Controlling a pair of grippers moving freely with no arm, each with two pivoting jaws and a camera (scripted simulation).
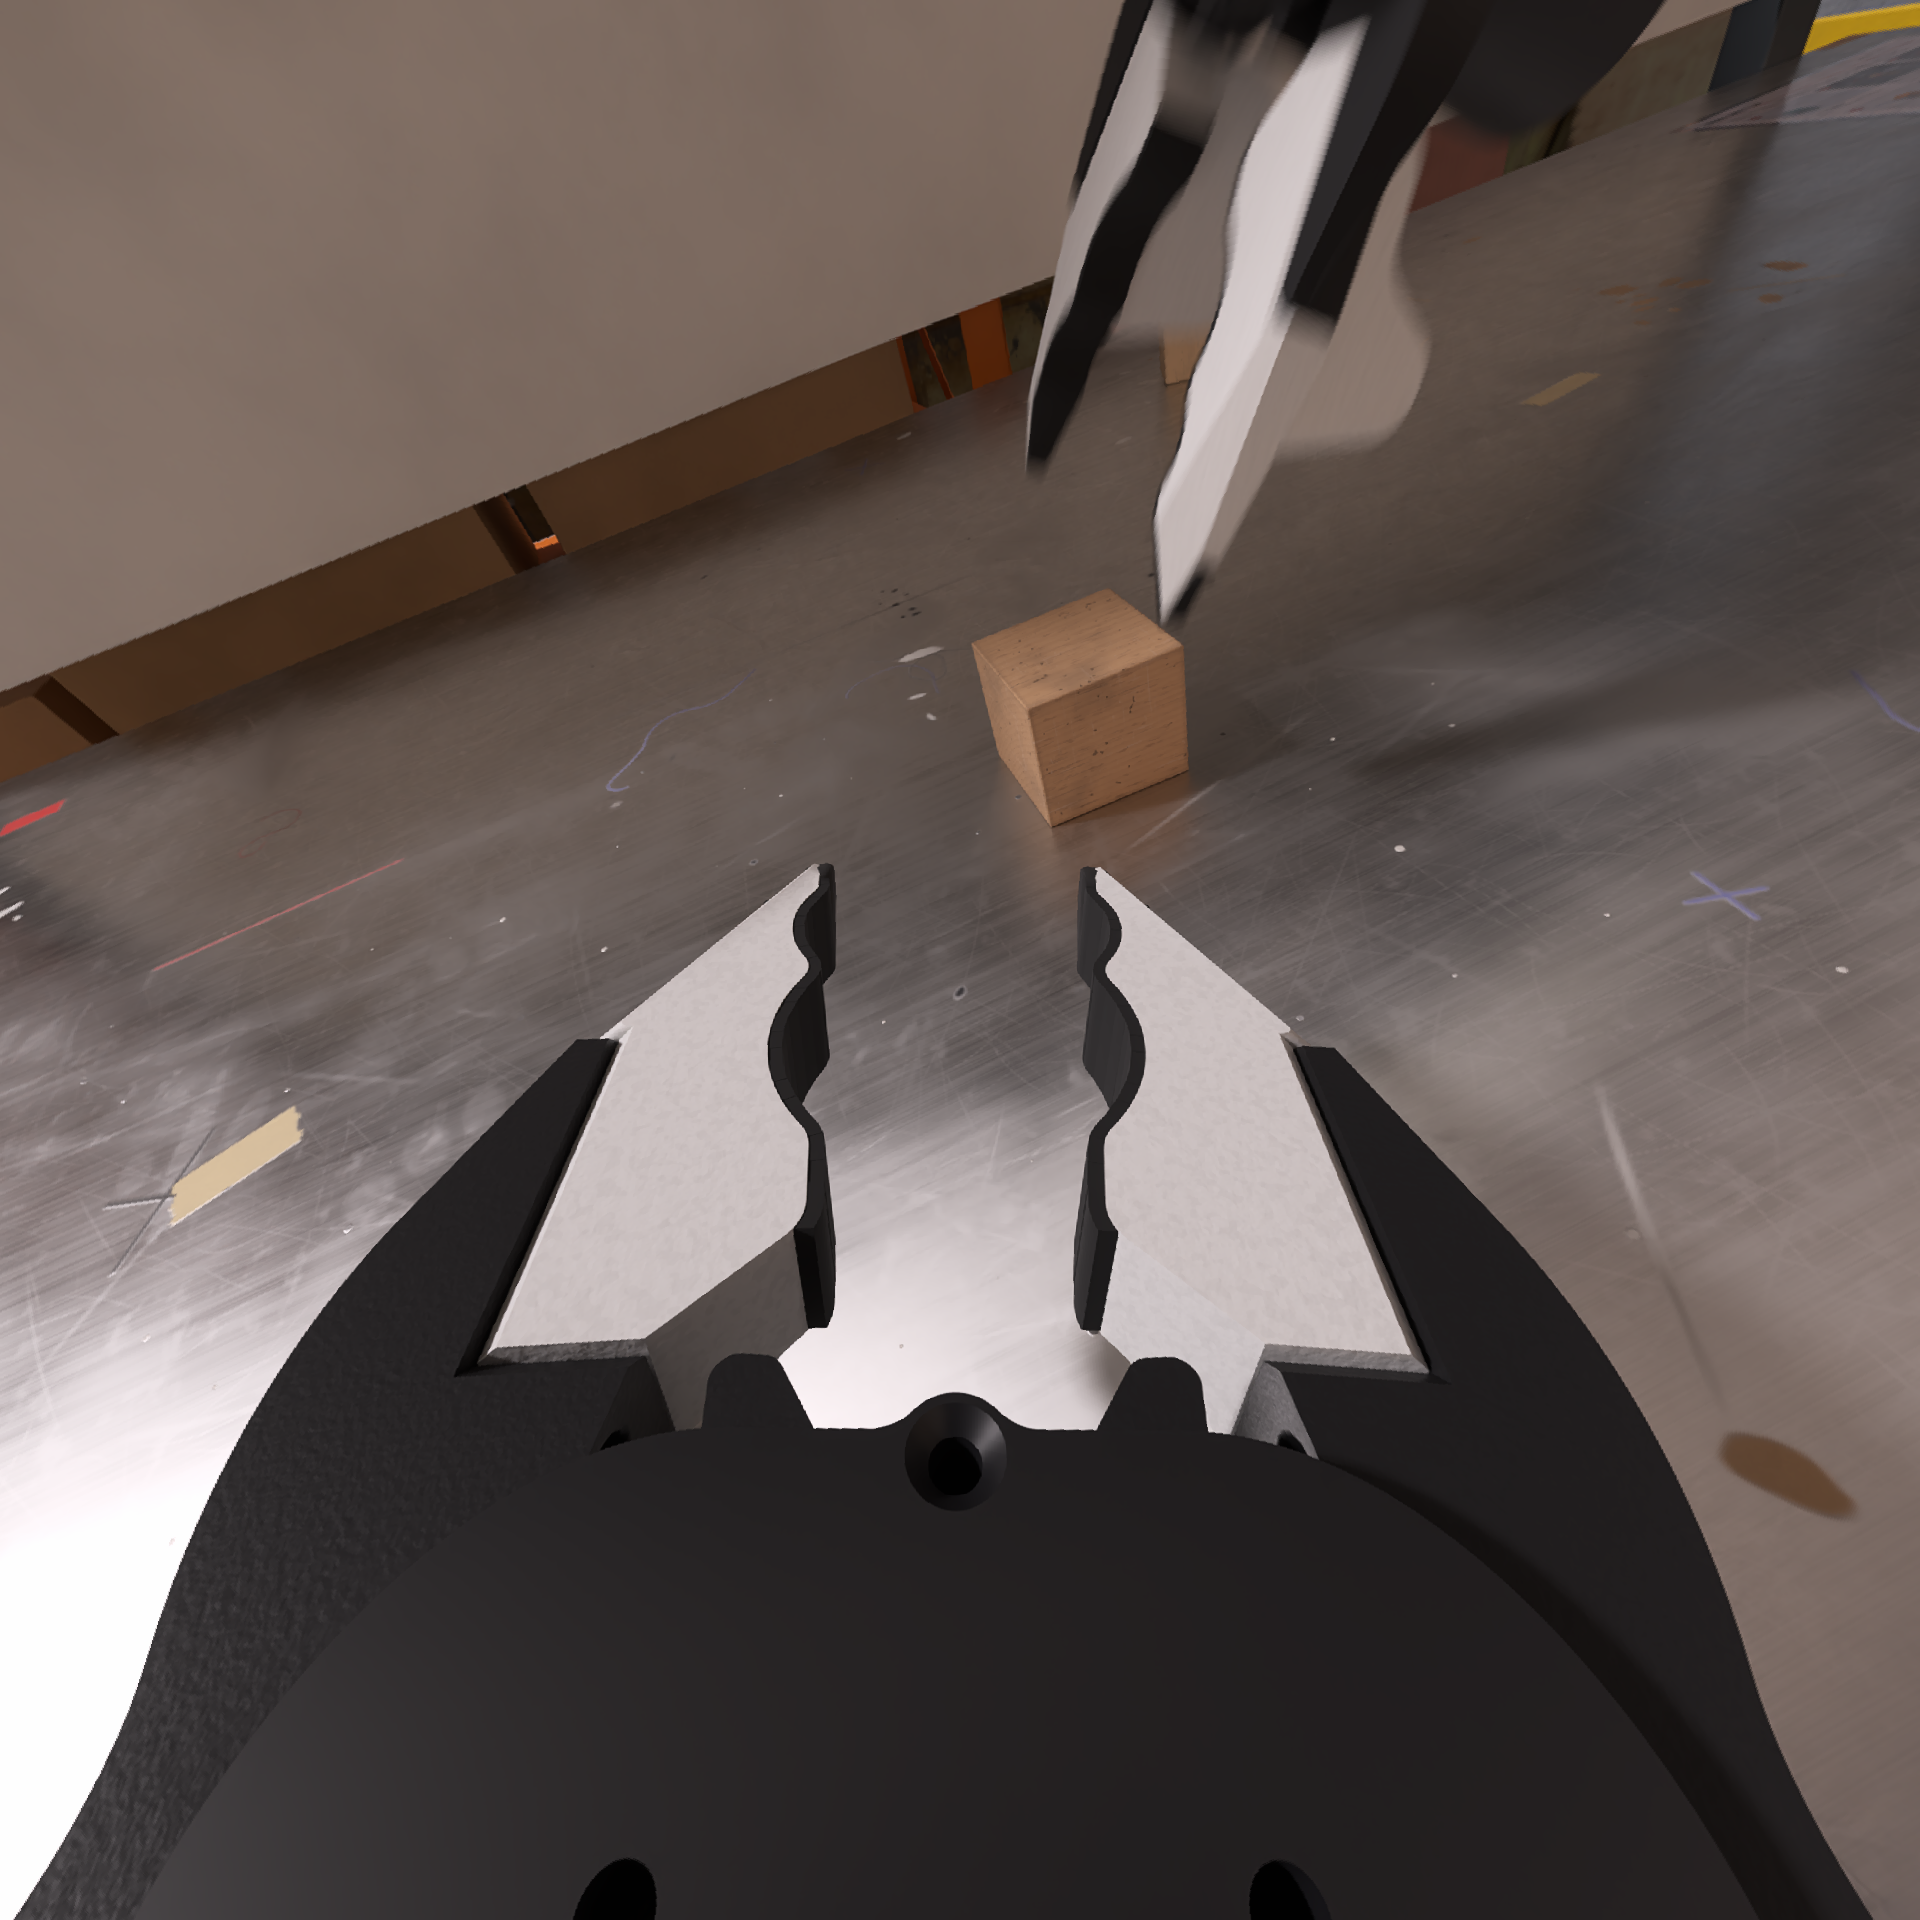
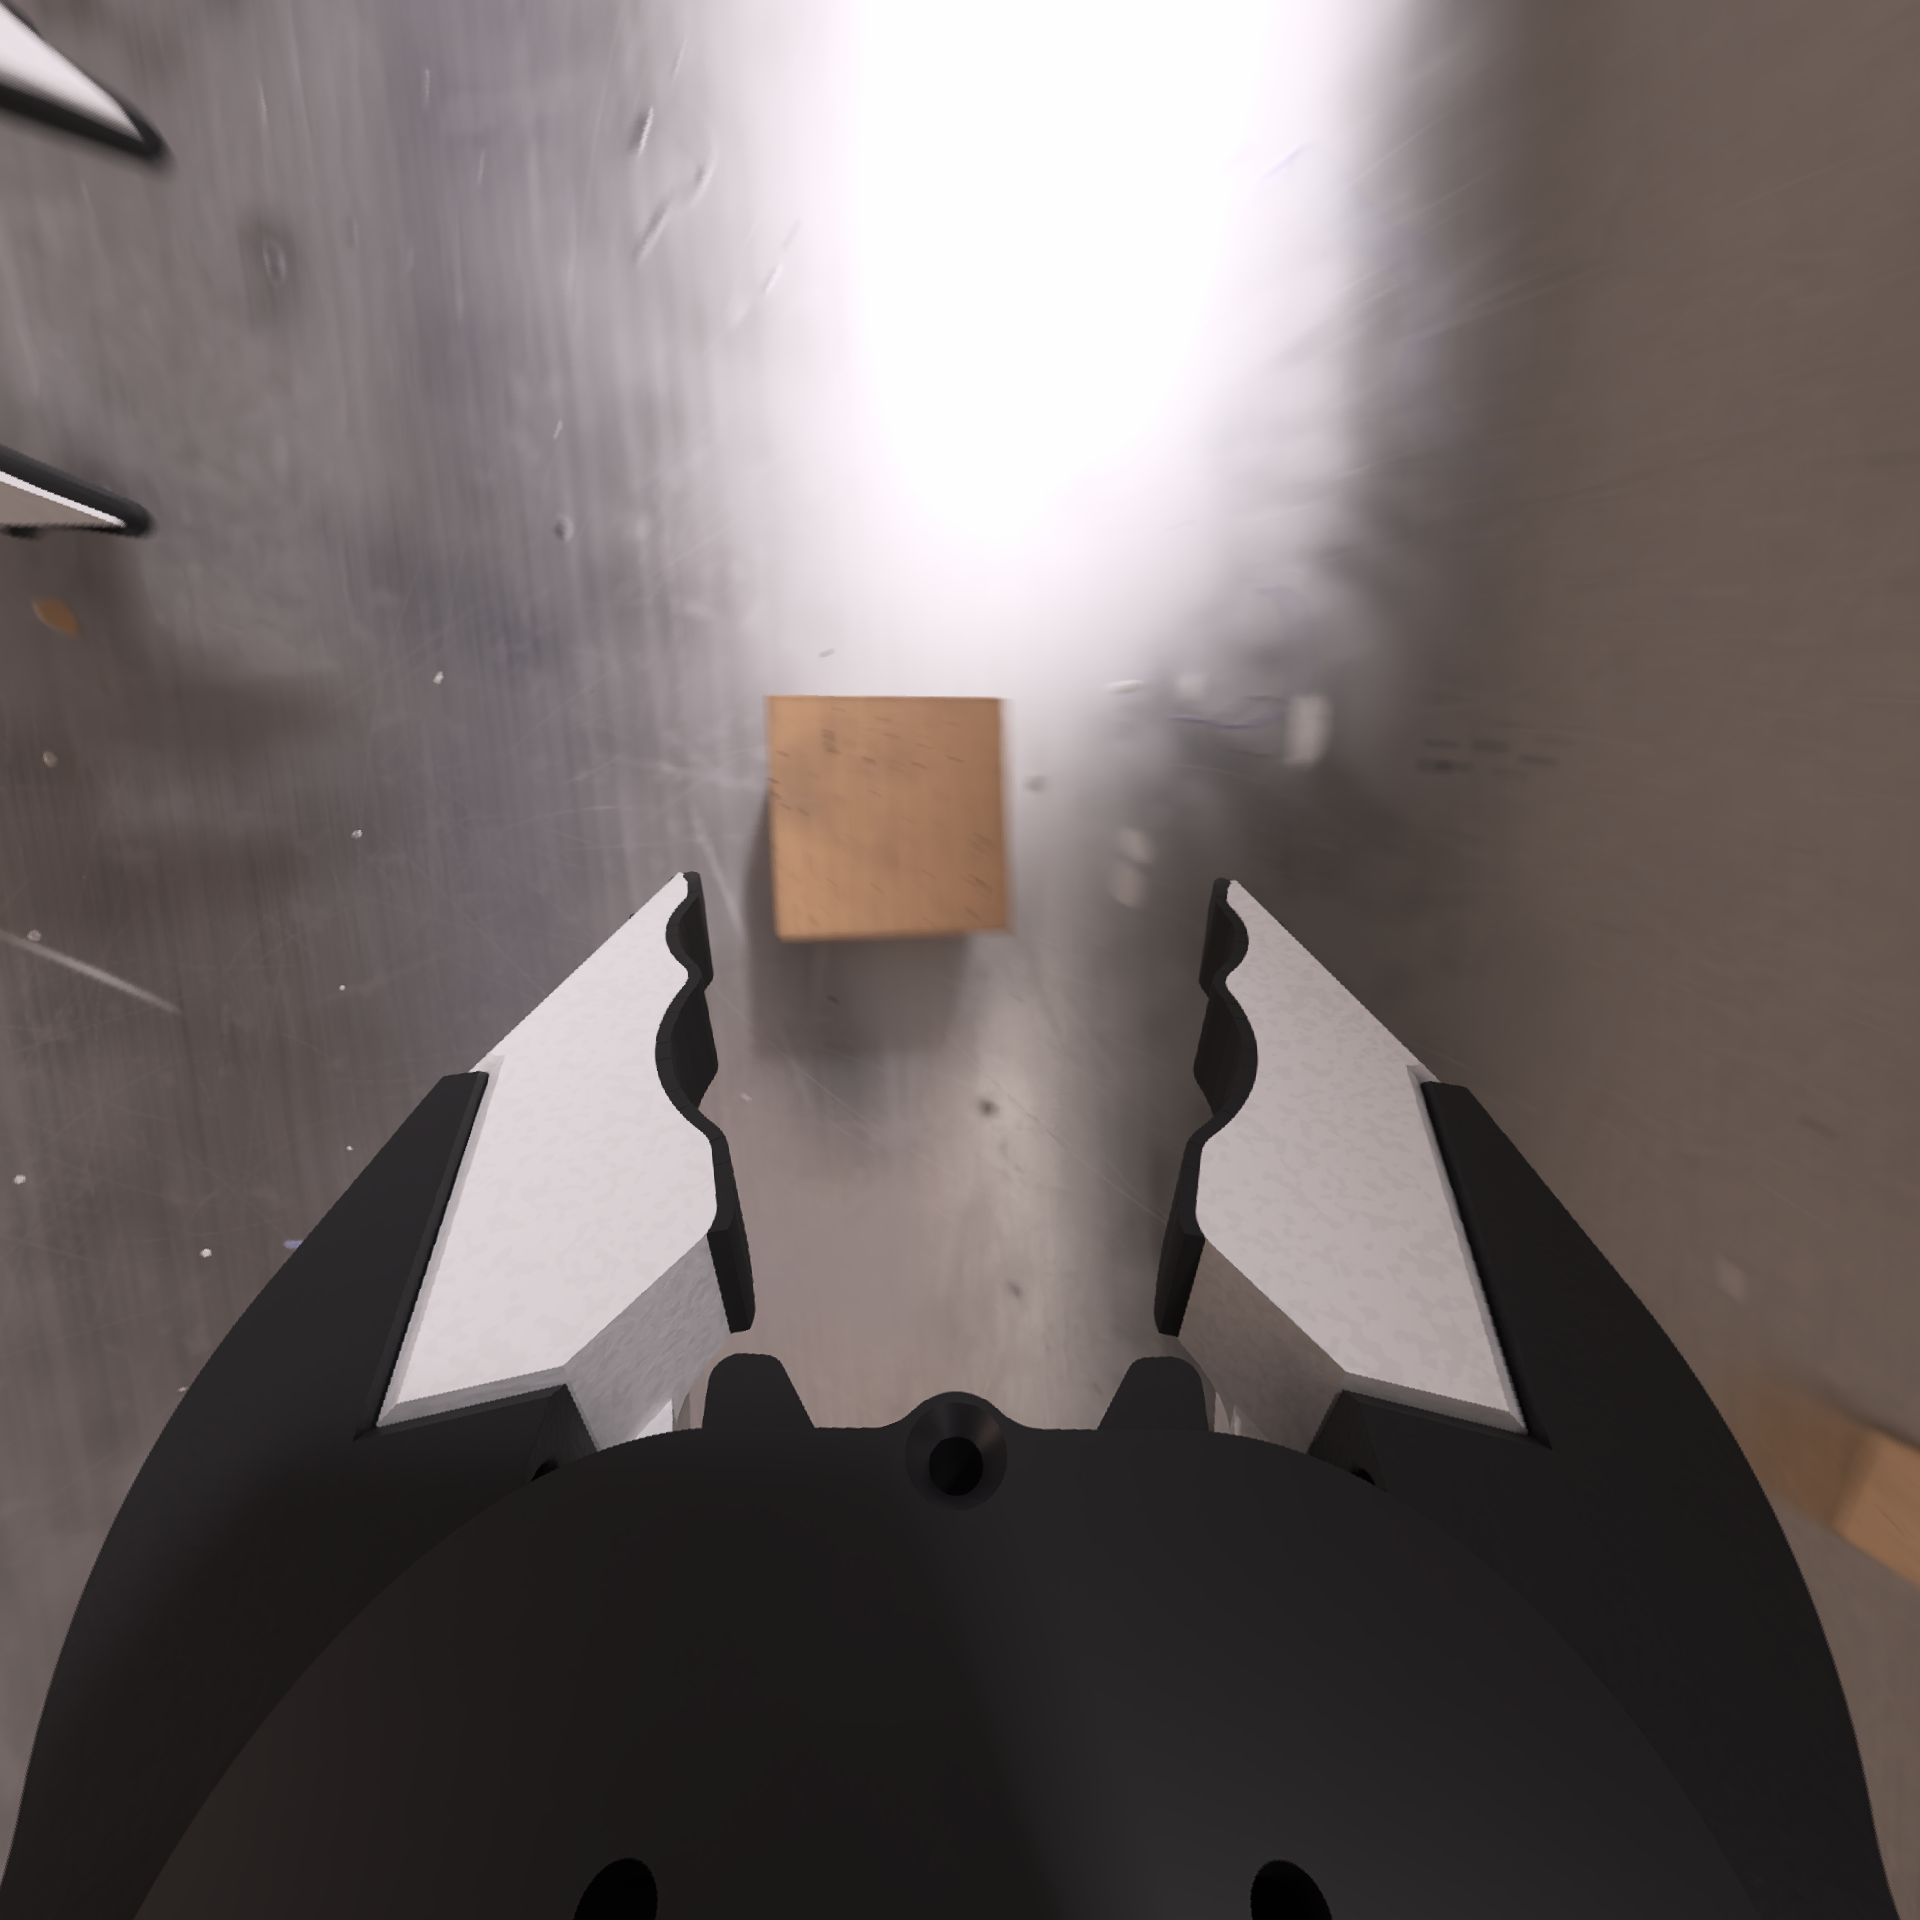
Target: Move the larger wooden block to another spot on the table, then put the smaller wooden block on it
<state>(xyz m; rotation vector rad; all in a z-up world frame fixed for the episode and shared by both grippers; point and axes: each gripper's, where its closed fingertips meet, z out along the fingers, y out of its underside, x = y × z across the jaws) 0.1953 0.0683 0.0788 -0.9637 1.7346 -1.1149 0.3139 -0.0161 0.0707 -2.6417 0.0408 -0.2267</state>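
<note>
A wooden block (image 1: 1086, 707) sits on the scratched metal table (image 1: 416, 1039), a little ahead of my left gripper (image 1: 956, 878), which is open and empty just above the table. My right gripper (image 1: 1107, 535) hangs blurred above the block's far side, fingers pointing down. In the right wrist view the same block (image 2: 888, 816) lies just beyond my open, empty right gripper (image 2: 956, 888), in line with the gap. A second wooden block (image 2: 1870, 1507) shows partly at the lower right edge. It peeks from behind the right gripper in the left wrist view (image 1: 1179, 358). I cannot compare their sizes.
A beige wall (image 1: 520, 260) rises past the table's far edge. Tape scraps (image 1: 237, 1162) and a brown stain (image 1: 1782, 1473) mark the table. The left gripper's fingertips (image 2: 104, 509) show at the left edge of the right wrist view. Bright glare (image 2: 1039, 260) covers the table beyond the block.
</note>
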